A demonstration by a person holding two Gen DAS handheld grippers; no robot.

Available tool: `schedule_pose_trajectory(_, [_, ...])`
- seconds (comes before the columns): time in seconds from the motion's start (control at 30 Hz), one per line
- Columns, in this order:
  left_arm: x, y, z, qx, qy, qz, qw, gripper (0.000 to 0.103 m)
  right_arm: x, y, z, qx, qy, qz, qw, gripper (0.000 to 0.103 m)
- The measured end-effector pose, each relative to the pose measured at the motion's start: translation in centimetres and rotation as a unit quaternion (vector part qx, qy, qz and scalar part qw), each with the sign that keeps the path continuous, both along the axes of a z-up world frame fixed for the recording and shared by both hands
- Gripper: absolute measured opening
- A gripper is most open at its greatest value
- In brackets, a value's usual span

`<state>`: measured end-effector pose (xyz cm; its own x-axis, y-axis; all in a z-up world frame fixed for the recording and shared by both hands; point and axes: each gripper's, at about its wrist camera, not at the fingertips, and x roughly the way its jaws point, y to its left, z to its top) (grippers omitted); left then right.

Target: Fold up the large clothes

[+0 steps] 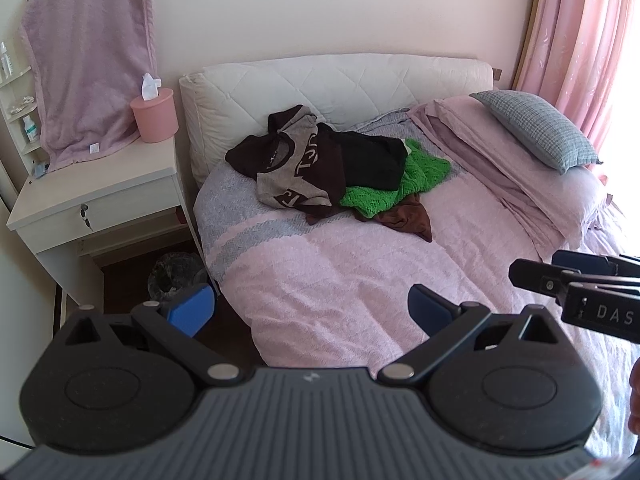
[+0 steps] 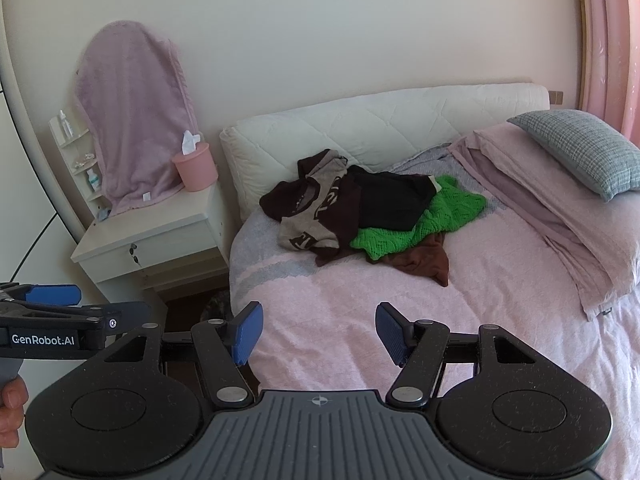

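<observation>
A pile of clothes lies near the head of the bed: a grey and brown sweater (image 1: 292, 172) (image 2: 316, 216), a black garment (image 1: 372, 158) (image 2: 394, 200), a green knit (image 1: 404, 184) (image 2: 424, 216) and a brown piece (image 1: 408, 220) (image 2: 424, 260) underneath. My left gripper (image 1: 310, 312) is open and empty, well short of the pile over the pink bedcover (image 1: 360, 272). My right gripper (image 2: 320, 334) is also open and empty, above the near bedcover (image 2: 480, 300). Each gripper shows at the edge of the other's view: the right gripper (image 1: 536, 268) and the left gripper (image 2: 80, 300).
A white nightstand (image 1: 92, 196) (image 2: 148, 236) stands left of the bed with a pink tissue box (image 1: 154, 116) (image 2: 196, 170) and a draped mauve towel (image 1: 88, 60). A grey pillow (image 1: 536, 132) (image 2: 580, 152) rests on folded pink sheets at right. A bin (image 1: 176, 276) sits on the floor. Pink curtains (image 1: 580, 40) hang at right.
</observation>
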<state>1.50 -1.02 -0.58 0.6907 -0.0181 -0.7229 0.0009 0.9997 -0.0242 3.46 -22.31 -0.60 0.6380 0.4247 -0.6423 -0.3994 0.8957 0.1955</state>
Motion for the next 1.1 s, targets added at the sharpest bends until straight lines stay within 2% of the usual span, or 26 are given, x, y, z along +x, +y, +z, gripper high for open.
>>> schedule_pose_trajectory(0.3, [3.7, 0.4, -1.6, 0.005, 0.024, -0.014, 0.9996, 0.102, 3.0, 0.5, -1.1, 0.004, 0.022, -0.015, 1.000, 0.060])
schedule_pose_trajectory(0.5, [8.5, 1.8, -3.4, 0.009, 0.044, -0.021, 0.9988, 0.102, 6.7, 2.1, -2.4, 0.005, 0.033, -0.024, 0.999, 0.060])
schedule_pose_trajectory(0.7, [17.2, 5.3, -7.2, -0.015, 0.080, -0.027, 0.9963, 0.099, 13.4, 4.6, -5.6, 0.015, 0.063, -0.043, 0.997, 0.060])
schedule_pose_trajectory(0.83, [23.7, 7.8, -10.2, -0.035, 0.086, -0.033, 0.9952, 0.096, 19.2, 6.7, -8.2, 0.027, 0.092, -0.052, 0.994, 0.060])
schedule_pose_trajectory(0.97, [30.3, 9.8, -13.5, -0.033, 0.095, -0.040, 0.9941, 0.087, 24.2, 9.3, -10.3, 0.014, 0.098, -0.068, 0.993, 0.060])
schedule_pose_trajectory(1.1, [36.3, 11.2, -16.9, -0.033, 0.094, -0.055, 0.9935, 0.083, 28.8, 10.6, -12.2, 0.014, 0.112, -0.096, 0.989, 0.060])
